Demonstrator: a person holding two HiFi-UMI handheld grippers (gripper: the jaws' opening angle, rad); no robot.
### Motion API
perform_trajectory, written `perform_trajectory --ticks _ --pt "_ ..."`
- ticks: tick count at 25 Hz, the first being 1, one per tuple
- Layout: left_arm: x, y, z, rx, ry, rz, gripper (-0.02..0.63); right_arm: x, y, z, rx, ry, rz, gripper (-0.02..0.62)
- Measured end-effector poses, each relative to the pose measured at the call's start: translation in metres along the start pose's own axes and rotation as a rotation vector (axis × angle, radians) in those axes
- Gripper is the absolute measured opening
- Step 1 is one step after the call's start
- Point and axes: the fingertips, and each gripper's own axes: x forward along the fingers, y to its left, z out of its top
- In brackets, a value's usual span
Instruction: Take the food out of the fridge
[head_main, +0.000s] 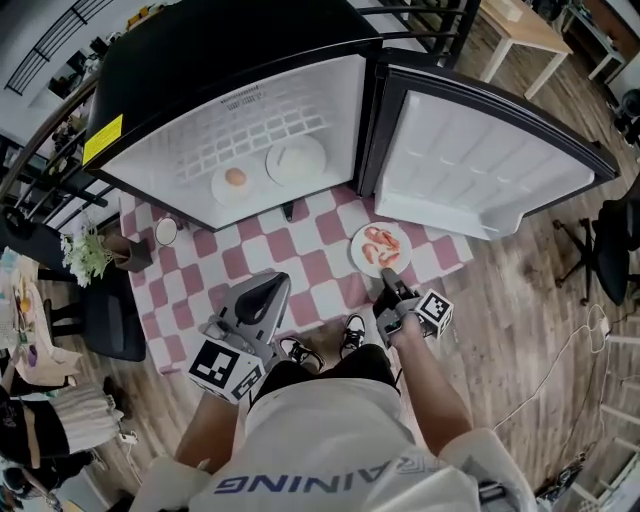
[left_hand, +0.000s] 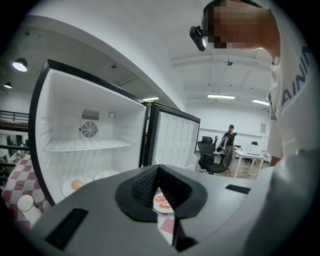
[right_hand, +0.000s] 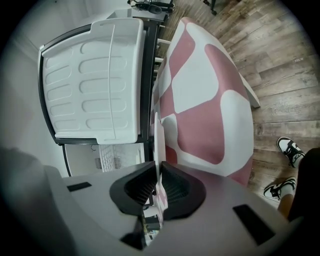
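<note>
Two plates sit inside the open fridge (head_main: 200, 60): an egg plate (head_main: 220, 190) bearing one round tan item, and a white plate (head_main: 296, 160) that looks bare; a third, the food plate (head_main: 357, 250), carries red-and-white pieces and lies on or just above the checked cloth (head_main: 300, 260) in front of the fridge door, contact unconfirmed. The right gripper (head_main: 388, 278) has its jaws closed on that plate's near rim; in my judgement this edge pinch keeps the pads off the food and the plate level for setting down. The left gripper (head_main: 268, 290) hangs over the cloth's front edge, jaws together on nothing, presumably held clear. Only the head view gives the layout; the right gripper view shows the rim (right_hand: 157, 135) edge-on between the pads; the left gripper view shows the fridge's wire shelf (left_hand: 90, 145) and rear fan (left_hand: 89, 129).
</note>
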Motion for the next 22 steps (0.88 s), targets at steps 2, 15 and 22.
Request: perform_trajectory --ticks 2,15,22 --pt "0.000 0.000 0.001 -0.007 -0.003 0.000 0.005 0.000 -0.001 0.004 0.002 -0.009 -0.017 0.040" --pt "-0.009 0.008 -0.003 -0.037 -0.016 0.017 0.005 0.004 0.009 0.003 -0.419 0.139 -0.175 0.238" --pt "-0.020 0.016 -0.006 -0.061 -0.022 0.035 0.005 0.002 -0.009 -0.010 -0.778 0.307 -0.358 0.290"
